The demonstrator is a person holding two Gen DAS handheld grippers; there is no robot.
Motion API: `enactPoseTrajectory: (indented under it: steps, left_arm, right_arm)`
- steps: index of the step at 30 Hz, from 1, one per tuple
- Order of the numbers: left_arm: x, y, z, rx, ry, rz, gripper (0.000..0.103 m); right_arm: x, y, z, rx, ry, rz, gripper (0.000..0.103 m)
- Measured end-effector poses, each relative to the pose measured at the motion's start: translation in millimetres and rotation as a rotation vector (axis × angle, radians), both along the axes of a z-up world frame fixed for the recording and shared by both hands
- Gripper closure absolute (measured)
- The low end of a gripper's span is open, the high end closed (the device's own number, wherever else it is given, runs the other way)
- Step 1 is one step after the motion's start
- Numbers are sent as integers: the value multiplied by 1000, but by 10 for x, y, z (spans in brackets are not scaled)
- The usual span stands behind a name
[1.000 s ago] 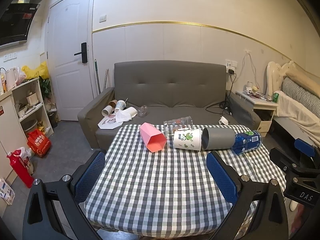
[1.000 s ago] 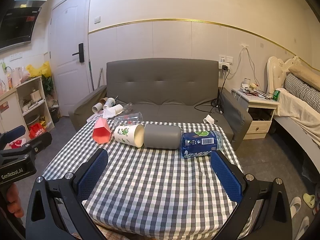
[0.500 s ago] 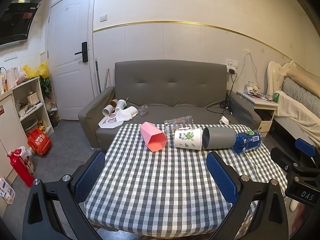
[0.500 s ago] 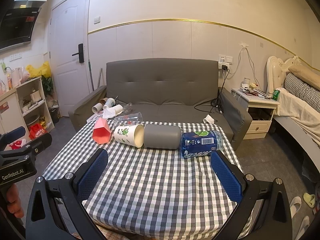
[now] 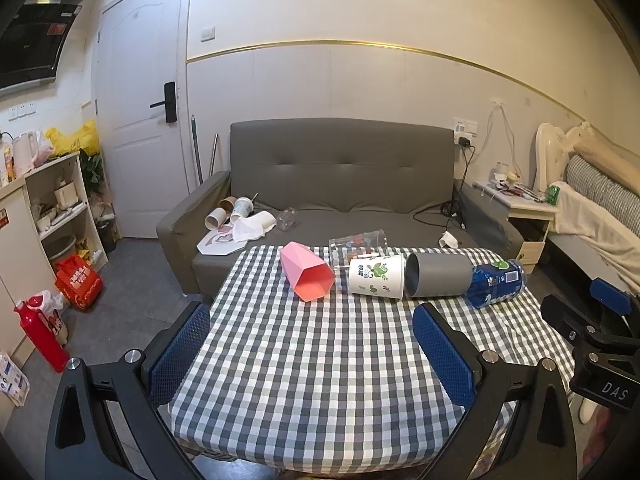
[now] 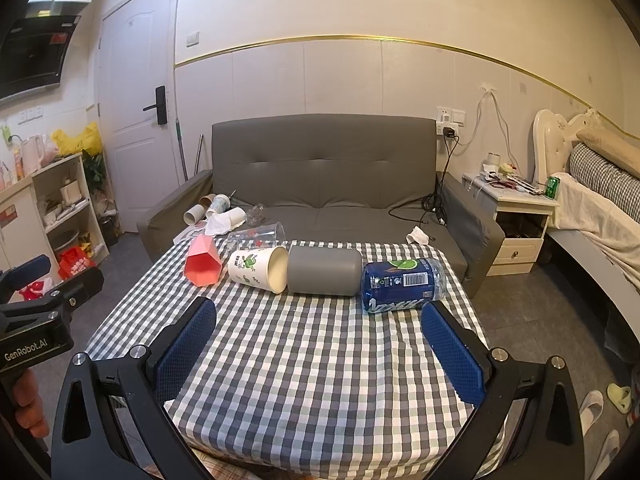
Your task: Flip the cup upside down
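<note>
Across the middle of the frame, on the checked counter [image 6: 320,360], five cups lie on their sides; the white paper cup [image 6: 258,269] looks light and crushable (grip mid-wall, gently). Left gripper [image 5: 310,344] and right gripper [image 6: 318,338] hover with fingers spread wide, empty

grey sofa [image 5: 340,184], white door [image 5: 140,120] — bedside cabinet [image 6: 516,220]

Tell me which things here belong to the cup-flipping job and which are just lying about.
Job: pink faceted plastic cup, white paper cup with green print, grey cylindrical cup, clear patterned glass, all on their sides.

Lying about: blue labelled bottle, paper cups on the grey sofa.
</note>
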State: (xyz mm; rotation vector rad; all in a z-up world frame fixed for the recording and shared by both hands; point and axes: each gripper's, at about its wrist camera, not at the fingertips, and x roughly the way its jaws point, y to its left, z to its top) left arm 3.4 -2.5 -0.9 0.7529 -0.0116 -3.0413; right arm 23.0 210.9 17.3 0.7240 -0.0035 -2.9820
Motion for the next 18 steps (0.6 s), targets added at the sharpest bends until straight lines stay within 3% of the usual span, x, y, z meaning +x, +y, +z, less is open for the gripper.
enactPoseTrajectory:
  steps: [18]
  left_arm:
    - [0, -1, 2, 1, 0, -1, 0]
  right_arm:
    - [-10, -5, -2, -1, -2, 2, 0]
